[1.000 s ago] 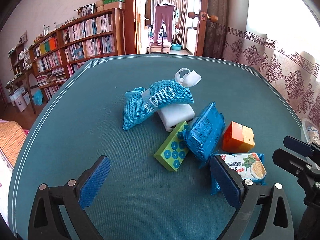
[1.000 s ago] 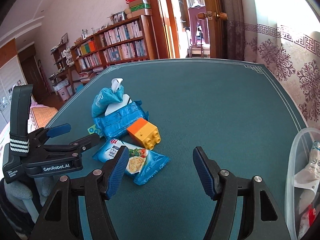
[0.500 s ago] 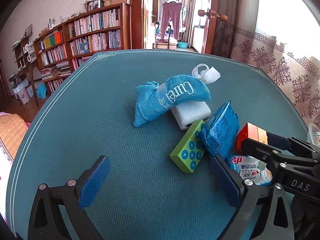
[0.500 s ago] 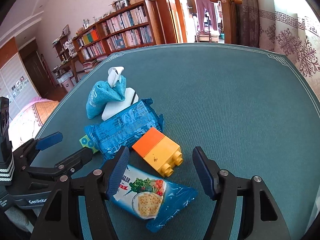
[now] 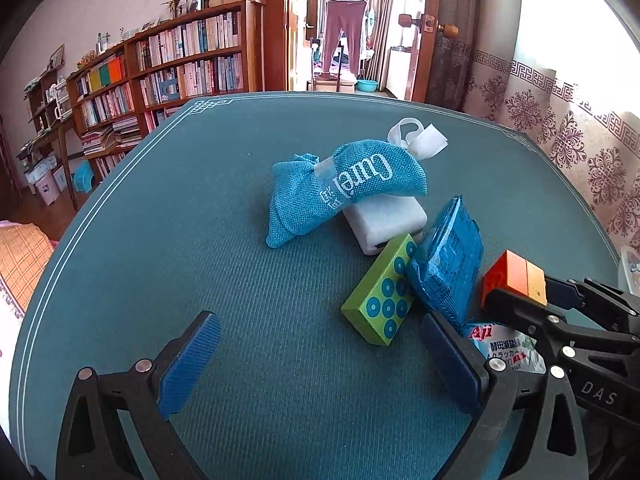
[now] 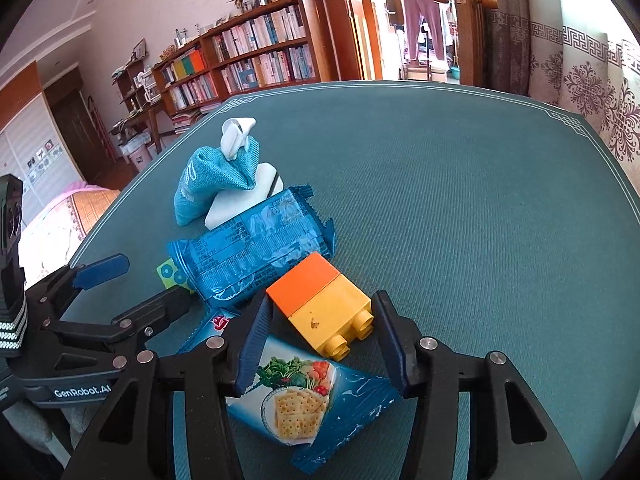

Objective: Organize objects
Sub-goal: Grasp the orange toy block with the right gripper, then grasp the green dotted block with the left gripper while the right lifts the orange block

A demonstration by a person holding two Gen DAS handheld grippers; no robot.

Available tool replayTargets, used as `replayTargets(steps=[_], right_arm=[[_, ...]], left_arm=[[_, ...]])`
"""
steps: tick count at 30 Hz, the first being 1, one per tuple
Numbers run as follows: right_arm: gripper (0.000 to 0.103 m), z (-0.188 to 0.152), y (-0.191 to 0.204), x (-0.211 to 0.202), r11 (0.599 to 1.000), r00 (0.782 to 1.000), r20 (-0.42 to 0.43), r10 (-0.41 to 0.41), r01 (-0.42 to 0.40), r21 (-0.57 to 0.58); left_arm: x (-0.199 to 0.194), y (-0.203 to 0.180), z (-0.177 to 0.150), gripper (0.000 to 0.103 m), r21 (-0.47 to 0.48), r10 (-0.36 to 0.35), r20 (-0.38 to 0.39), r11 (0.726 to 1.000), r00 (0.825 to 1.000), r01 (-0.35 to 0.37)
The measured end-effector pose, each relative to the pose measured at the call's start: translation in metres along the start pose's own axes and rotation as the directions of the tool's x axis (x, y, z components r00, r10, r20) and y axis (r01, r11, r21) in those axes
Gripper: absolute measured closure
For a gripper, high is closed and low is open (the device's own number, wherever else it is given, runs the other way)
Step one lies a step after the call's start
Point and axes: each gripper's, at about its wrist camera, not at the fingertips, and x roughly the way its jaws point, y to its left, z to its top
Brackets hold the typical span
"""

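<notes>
Two grippers are seen over the table (image 6: 480, 184). Right gripper (image 6: 320, 344) jaws are closing around the orange-yellow block (image 6: 324, 308), just beside the cracker packet (image 6: 304, 404). Left gripper (image 5: 320, 364) jaws are held wide, empty.

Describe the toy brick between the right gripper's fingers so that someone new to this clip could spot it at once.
On the teal table, a pile of items lies near the front edge. At its right end sits the brick, between the closing jaws of the right gripper, above the cracker packet. It alone is half orange, half yellow, with round studs.
</notes>
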Motion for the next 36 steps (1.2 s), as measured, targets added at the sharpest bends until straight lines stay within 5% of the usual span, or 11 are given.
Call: replayTargets(steps=[12, 19, 36], right_arm=[[0.051, -0.033, -0.005, -0.029, 1.0, 1.0, -0.016, 0.024, -0.024, 0.003], [0.051, -0.039, -0.009, -0.034, 0.999, 0.999, -0.009, 0.034, -0.033, 0.023], [0.051, -0.042, -0.01, -0.035, 0.997, 0.998, 0.0, 0.055, -0.055, 0.046]], left_arm=[[0.005, -0.001, 0.001, 0.001, 0.018, 0.002, -0.02, 1.0, 1.0, -0.002], [0.012, -0.017, 0.005, 0.004, 0.108, 0.056, -0.037, 0.993, 0.998, -0.052], [0.014, -0.036, 0.006, 0.064, 0.176, -0.058, -0.024, 0.982, 0.998, 0.062]])
